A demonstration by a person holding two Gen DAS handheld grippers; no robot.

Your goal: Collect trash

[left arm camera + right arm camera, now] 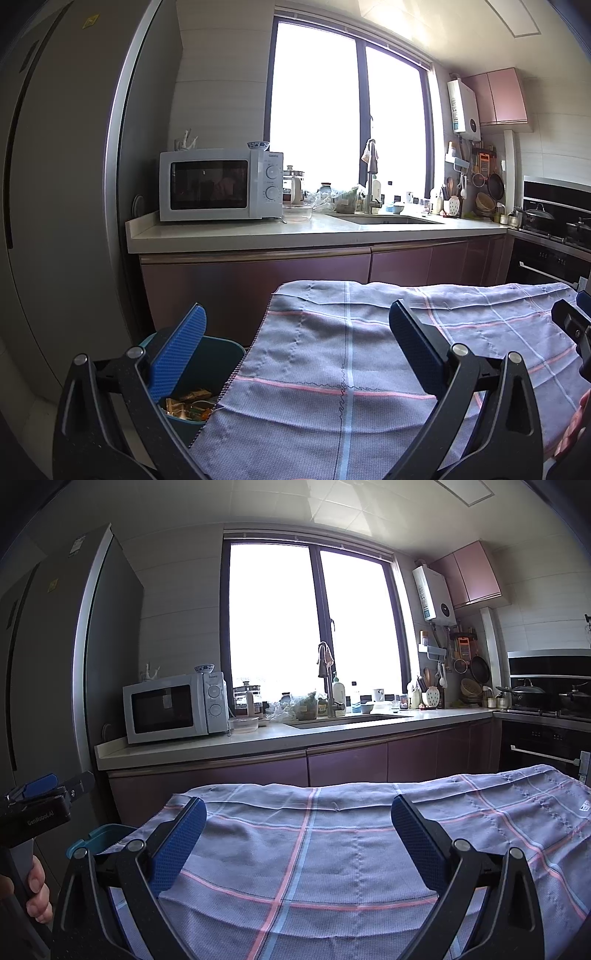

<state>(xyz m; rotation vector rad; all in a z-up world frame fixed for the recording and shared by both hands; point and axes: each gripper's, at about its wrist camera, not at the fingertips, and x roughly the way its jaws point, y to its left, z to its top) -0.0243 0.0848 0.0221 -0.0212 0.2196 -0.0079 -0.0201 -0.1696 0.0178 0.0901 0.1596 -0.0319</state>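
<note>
A teal trash bin (218,354) stands at the left edge of a table covered with a grey checked cloth (351,354). Several wrappers (190,404) lie inside the bin. My left gripper (295,325) is open and empty, its left finger above the bin and its right finger over the cloth. My right gripper (298,819) is open and empty above the cloth (332,849). The bin's rim (99,836) shows at the lower left in the right wrist view, and the left gripper's body (37,808) is beside it.
A grey fridge (62,166) stands on the left. Behind the table runs a counter (258,232) with a white microwave (218,184), a sink with a tap (371,177) and kitchenware. A stove with pots (535,698) is at the right.
</note>
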